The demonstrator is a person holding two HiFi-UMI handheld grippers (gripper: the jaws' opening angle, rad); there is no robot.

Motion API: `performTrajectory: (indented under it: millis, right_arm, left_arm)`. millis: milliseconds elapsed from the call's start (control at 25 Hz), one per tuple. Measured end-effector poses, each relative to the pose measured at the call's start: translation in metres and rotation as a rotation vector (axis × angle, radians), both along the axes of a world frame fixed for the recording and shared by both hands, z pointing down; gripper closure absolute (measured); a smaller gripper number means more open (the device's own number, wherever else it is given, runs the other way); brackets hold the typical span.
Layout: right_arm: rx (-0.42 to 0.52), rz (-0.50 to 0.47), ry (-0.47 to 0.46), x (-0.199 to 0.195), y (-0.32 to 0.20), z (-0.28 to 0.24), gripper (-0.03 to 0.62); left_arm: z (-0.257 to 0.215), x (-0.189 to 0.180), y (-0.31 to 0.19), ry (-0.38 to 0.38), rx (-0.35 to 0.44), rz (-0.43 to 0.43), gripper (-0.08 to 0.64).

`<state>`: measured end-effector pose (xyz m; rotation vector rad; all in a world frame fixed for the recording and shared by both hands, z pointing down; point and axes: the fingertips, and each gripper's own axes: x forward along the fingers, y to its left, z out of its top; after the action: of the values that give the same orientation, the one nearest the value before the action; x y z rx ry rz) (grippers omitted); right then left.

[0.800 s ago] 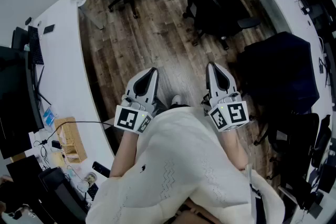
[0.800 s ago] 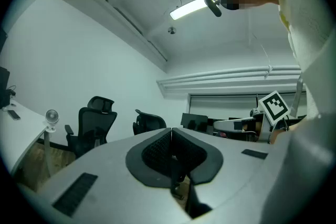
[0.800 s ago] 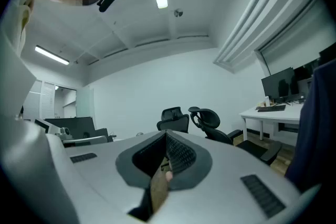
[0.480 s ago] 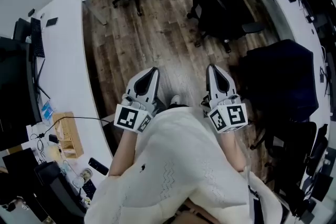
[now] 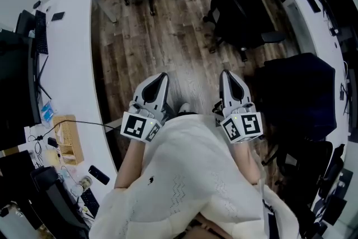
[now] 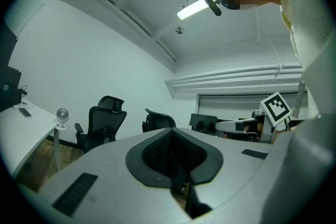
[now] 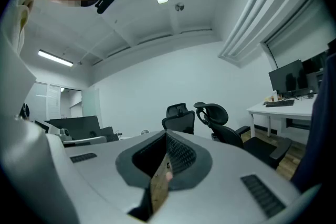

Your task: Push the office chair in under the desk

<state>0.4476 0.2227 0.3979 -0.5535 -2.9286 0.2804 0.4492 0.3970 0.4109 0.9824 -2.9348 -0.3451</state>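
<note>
Floor (image 5: 162, 36) of brown wood planks, grained, with a dull sheen; desk (image 5: 70, 64) smooth, white, matt; office chair (image 5: 238, 14) black and matt, cloth-like on seat and back; left gripper (image 5: 161, 78) and right gripper (image 5: 226, 74) of matt grey plastic, inner pads black and ribbed; person's top (image 5: 196, 176) of white knitted cloth.

Your left tool (image 6: 172, 139) points level, its jaws together with nothing between them. Beyond it, a black office chair (image 6: 102, 123) stands near a small fan (image 6: 62, 114) on the white desk (image 6: 23, 128).
</note>
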Motion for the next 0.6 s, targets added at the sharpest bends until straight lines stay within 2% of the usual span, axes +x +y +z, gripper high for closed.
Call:
performTrajectory:
  millis: [160, 600]
  right_arm:
    - [-0.042, -0.025, -0.014, -0.009, 0.004, -0.002, 0.592]
    - [-0.018, -0.084, 0.003, -0.039, 0.026, 0.007, 0.591]
  left_arm:
    - [0.003, -0.001, 0.001, 0.007, -0.015, -0.010, 0.546]
    - [0.010, -0.020, 0.023, 0.034, 0.003, -0.086, 0.546]
